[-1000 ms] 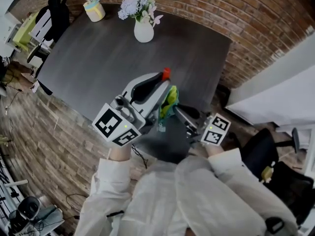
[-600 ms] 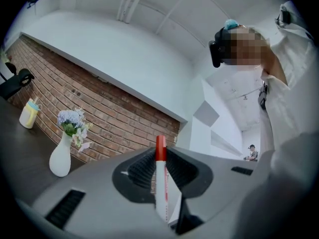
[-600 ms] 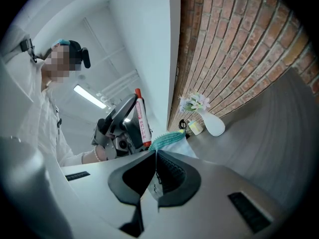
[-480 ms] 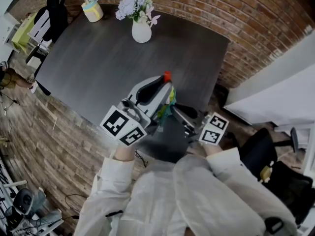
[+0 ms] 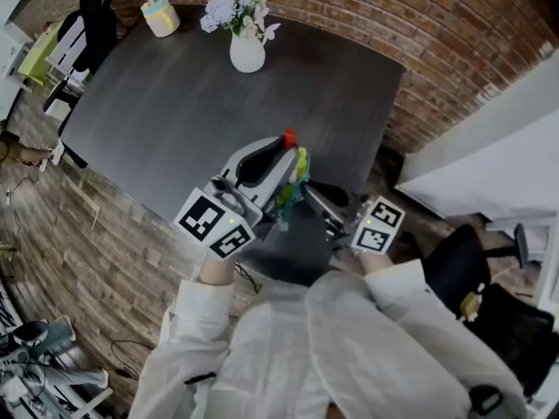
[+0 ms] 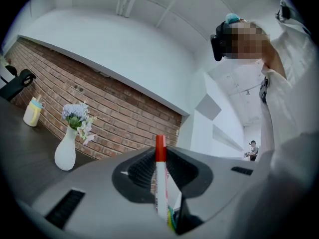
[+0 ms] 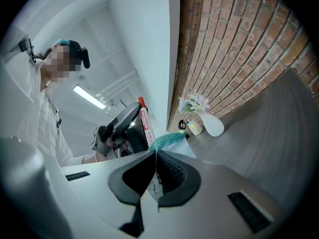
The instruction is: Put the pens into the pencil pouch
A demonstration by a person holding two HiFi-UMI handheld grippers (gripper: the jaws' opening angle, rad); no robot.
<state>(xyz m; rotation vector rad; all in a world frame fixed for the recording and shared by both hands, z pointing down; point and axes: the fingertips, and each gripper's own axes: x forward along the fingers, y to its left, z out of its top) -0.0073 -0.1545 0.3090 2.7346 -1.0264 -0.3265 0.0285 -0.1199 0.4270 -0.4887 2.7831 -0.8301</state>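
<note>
– When the scene is seen from above, where is the pen found?
– The white marker pen with the red cap point(image 5: 289, 136) is held in the left gripper point(image 5: 281, 151). Its jaws are closed on the barrel, with a narrow gap left between them, and the red cap is pointed to the far side.
– And the pouch?
– The transparent plastic pencil pouch with the green upper edge point(image 5: 298, 175) is found just right of the pen, between the two tools, above the near edge of the dark grey table point(image 5: 175, 103). A thin clear edge of it is pinched by the right gripper point(image 5: 321, 197), whose jaws are pressed fully together on it.
– Is the pen already put inside?
– This cannot be told. The lower end of the pen is seen close to the green edge, but the opening is hidden by the left gripper.
– What else is placed on the table?
– A white ceramic vase with pale flowers point(image 5: 247, 52) is set at the far side, and a yellow cup with a light blue lid point(image 5: 162, 16) at the far left corner, both well apart from the pouch.
</note>
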